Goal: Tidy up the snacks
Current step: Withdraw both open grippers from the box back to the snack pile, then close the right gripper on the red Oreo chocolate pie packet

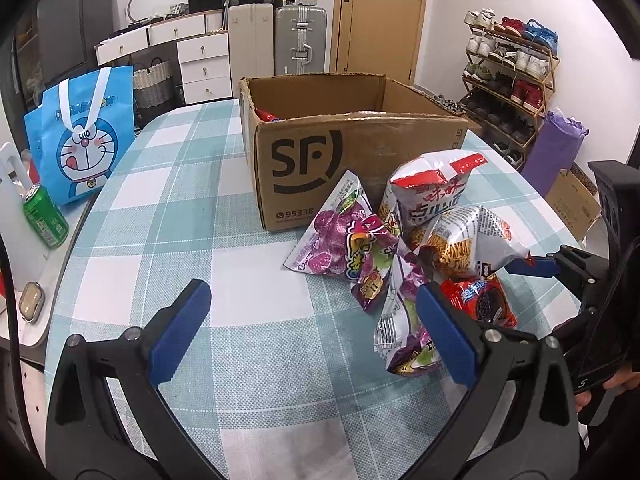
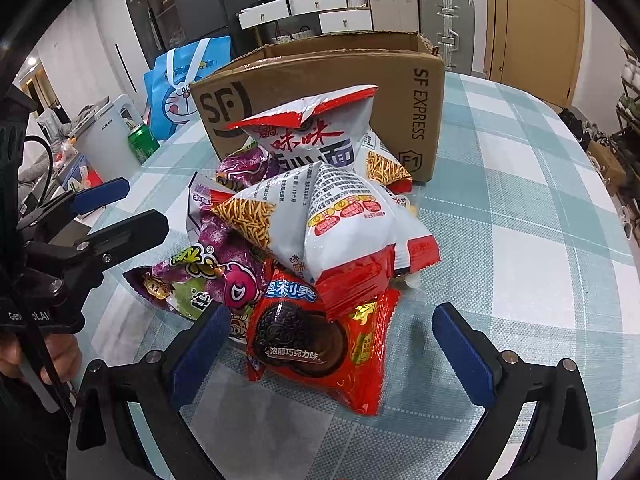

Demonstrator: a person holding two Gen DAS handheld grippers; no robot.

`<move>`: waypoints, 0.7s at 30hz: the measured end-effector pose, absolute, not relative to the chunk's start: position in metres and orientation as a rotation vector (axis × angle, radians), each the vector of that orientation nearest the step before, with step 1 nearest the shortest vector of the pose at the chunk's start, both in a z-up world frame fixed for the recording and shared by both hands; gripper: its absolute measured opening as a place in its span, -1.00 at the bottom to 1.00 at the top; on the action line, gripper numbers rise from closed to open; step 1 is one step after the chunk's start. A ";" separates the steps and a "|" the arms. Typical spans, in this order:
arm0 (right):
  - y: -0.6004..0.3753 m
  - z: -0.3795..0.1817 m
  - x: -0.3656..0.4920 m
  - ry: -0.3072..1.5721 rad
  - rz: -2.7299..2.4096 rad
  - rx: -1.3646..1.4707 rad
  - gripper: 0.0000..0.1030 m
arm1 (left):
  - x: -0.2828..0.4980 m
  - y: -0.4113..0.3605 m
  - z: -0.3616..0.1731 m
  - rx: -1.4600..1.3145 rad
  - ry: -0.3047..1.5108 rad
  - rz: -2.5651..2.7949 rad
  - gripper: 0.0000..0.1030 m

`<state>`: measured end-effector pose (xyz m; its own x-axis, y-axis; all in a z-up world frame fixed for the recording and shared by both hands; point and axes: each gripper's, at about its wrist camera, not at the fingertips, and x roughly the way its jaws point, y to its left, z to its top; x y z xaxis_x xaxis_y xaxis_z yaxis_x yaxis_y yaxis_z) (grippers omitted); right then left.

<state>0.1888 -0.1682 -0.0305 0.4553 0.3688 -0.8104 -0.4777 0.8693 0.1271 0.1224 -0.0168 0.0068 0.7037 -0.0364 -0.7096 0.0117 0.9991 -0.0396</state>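
Note:
A pile of snack bags lies on the checked tablecloth in front of an open SF cardboard box [image 1: 352, 148] [image 2: 320, 92]. The pile holds purple bags [image 1: 340, 236] [image 2: 208, 276], white-and-red noodle snack bags [image 1: 424, 196] [image 2: 344, 216] and a red Oreo pack [image 1: 480, 300] [image 2: 316, 344]. A red pack shows inside the box [image 1: 266, 114]. My left gripper [image 1: 312, 332] is open and empty, left of the pile. My right gripper [image 2: 332, 340] is open, its pads on either side of the Oreo pack; it also shows in the left wrist view [image 1: 532, 266].
A blue Doraemon bag [image 1: 80, 136] [image 2: 180, 84] and a green can [image 1: 44, 216] [image 2: 142, 142] stand at the table's left side. A small case [image 1: 32, 300] lies on a white side surface. A shoe rack [image 1: 508, 84], drawers and suitcases stand beyond the table.

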 end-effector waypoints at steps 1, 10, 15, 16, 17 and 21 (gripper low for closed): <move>-0.167 -0.032 0.189 0.968 0.522 -0.130 0.99 | 0.123 -0.017 0.006 -0.031 0.791 -0.028 0.98; -0.169 -0.040 0.192 0.997 0.486 -0.163 0.99 | 0.125 -0.022 -0.002 -0.013 0.809 -0.031 0.98; -0.171 -0.041 0.195 1.012 0.472 -0.181 0.99 | 0.126 -0.022 -0.003 -0.012 0.812 -0.032 0.98; -0.172 -0.042 0.196 1.014 0.470 -0.184 0.99 | 0.126 -0.022 -0.003 -0.012 0.811 -0.032 0.98; -0.173 -0.042 0.196 1.018 0.470 -0.187 0.99 | 0.126 -0.022 -0.004 -0.012 0.812 -0.033 0.98; -0.177 -0.043 0.198 1.022 0.462 -0.198 0.99 | 0.125 -0.022 -0.002 -0.012 0.808 -0.036 0.98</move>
